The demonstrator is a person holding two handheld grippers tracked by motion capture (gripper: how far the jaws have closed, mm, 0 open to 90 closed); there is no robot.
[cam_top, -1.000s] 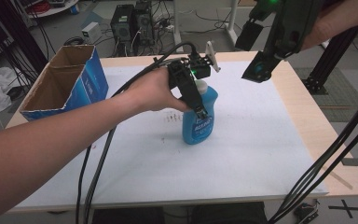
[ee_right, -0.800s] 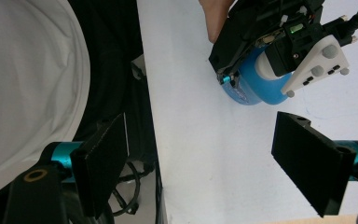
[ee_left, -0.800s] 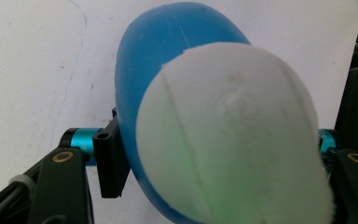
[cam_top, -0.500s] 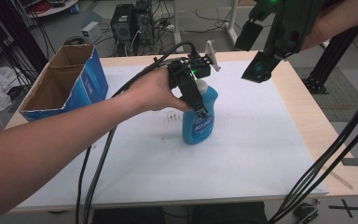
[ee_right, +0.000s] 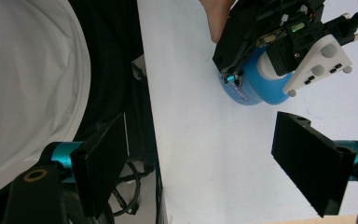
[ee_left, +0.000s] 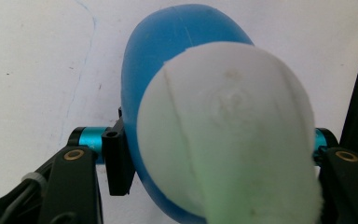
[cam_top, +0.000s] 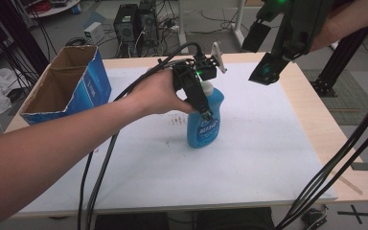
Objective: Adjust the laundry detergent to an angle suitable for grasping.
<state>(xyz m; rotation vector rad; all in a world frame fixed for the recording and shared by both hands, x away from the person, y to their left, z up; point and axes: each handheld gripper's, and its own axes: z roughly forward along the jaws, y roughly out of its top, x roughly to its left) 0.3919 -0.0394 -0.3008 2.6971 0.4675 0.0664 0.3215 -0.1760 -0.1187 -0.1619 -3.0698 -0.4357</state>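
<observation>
Blue dish soap bottle stands mid-counter, left hand-held gripper just clamped on it for lifting; right hand-held gripper hangs unclenched at 1 o'clock.

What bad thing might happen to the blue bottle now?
The left gripper has just been closing on the blue bottle, gripping it high near its white cap. The body hangs below the grip, so it might swing or slip when lifted. It could also tip on the table.
</observation>
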